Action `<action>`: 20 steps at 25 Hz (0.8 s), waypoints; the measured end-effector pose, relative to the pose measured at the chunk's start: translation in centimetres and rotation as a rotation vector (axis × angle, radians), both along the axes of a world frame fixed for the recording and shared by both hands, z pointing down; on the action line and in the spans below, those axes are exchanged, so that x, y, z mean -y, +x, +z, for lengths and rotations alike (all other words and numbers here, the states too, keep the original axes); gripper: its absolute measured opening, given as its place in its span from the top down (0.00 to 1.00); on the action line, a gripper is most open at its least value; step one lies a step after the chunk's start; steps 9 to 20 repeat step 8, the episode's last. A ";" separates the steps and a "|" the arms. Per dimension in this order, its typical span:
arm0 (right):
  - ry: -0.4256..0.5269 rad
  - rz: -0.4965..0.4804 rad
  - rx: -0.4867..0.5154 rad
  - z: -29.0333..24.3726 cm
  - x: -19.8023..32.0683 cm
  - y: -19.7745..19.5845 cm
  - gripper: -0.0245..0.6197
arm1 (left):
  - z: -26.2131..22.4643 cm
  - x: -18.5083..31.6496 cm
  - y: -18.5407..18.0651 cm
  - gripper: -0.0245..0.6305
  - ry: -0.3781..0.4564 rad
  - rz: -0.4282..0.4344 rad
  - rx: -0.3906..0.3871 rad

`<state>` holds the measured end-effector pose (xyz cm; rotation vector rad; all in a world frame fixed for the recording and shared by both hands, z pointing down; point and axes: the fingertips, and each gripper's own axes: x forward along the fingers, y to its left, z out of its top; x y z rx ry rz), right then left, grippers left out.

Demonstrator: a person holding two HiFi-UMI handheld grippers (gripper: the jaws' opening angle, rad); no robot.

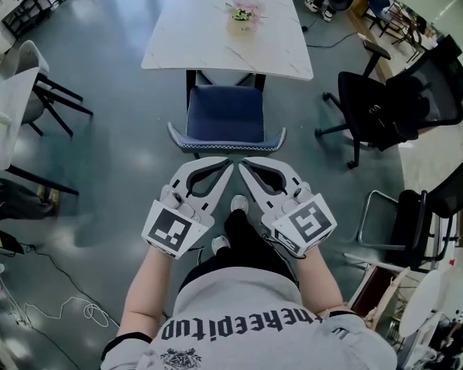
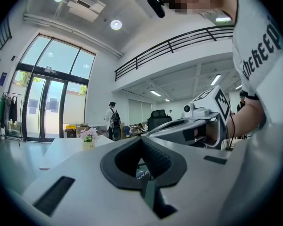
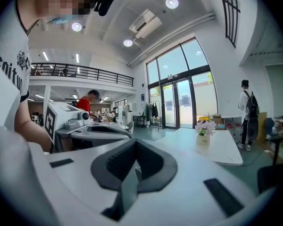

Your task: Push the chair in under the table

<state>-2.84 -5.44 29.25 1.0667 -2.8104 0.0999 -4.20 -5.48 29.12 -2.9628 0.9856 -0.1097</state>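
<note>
Left claw (image 1: pixel 231 163), right claw (image 1: pixel 242 163); flowers (image 1: pixel 245 6) in vase (image 1: pixel 241 21)

We see a bright hall lit by daylight through tall windows (image 2: pixel 52 98) and round ceiling lights (image 3: pixel 171 3). Both gripper views bulge and darken at their edges.

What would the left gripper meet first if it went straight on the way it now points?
The left gripper would most likely meet the backrest of the blue chair just ahead, though it might pass above it.
</note>
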 end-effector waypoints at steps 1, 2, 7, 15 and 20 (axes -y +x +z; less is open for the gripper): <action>0.001 0.001 0.004 -0.1 -0.1 0.1 0.95 | 0.0 -0.1 0.1 0.94 0.000 0.000 -0.002; 0.002 0.002 0.006 -0.1 -0.2 0.1 0.95 | -0.1 -0.3 0.1 0.94 0.000 -0.001 -0.006; 0.009 0.006 0.018 -0.6 -0.9 0.5 0.95 | -0.6 -0.9 0.2 0.94 0.001 -0.004 -0.020; 0.011 0.007 0.021 -0.6 -1.0 0.6 0.95 | -0.7 -1.0 0.3 0.94 0.002 -0.005 -0.021; 0.011 0.007 0.021 -0.6 -1.0 0.6 0.95 | -0.7 -1.0 0.3 0.94 0.002 -0.005 -0.021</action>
